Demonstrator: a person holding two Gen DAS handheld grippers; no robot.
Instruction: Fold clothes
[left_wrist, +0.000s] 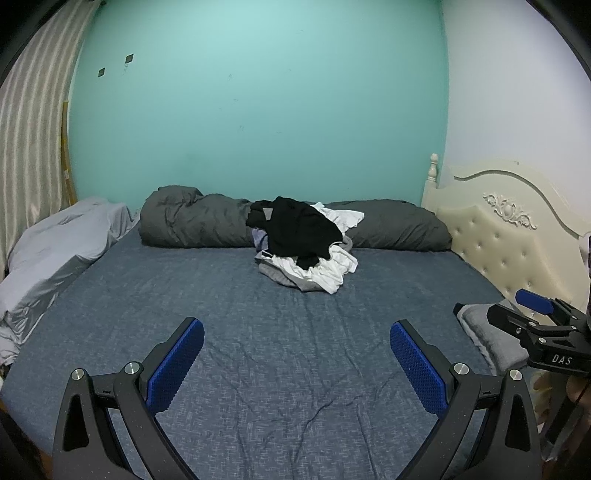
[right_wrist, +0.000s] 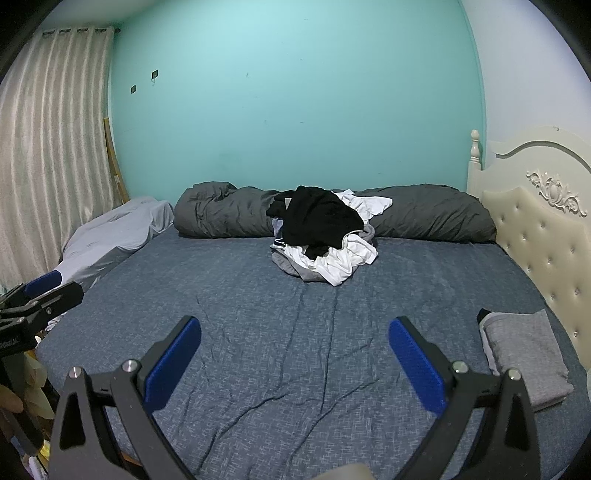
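One heap of clothes (right_wrist: 321, 232) lies well ahead of both grippers, far across the bed (right_wrist: 295, 350) and resting against the rolled grey duvet (right_wrist: 221, 210) at the back. A black garment (right_wrist: 317, 218) sits on top, with white and grey pieces tangled beneath it. To the right of the right gripper (right_wrist: 294, 360), near the cream headboard (right_wrist: 535, 236), a grey folded garment (right_wrist: 524, 354) lies flat on the sheet, which suggests the task is partly done and the next piece must come from the heap.

The main risk, as I judge it, is in the pick: the pieces are so entwined that a pinch on the black top layer could drag white cloth along with it, or catch the duvet behind. A grab at a random bunch, not a hem or collar, would also leave the garment twisted when spread.

Both grippers hang low over the near edge of the bed, pointing forward toward the heap, level with each other. The right gripper's jaws stand wide apart and hold nothing. The left gripper (left_wrist: 296, 363) is the same, spread wide and empty, with bare sheet between its blue pads (left_wrist: 177, 365). Further left, a pale grey cover (left_wrist: 55, 254) lies bunched by the curtain (right_wrist: 48, 147).
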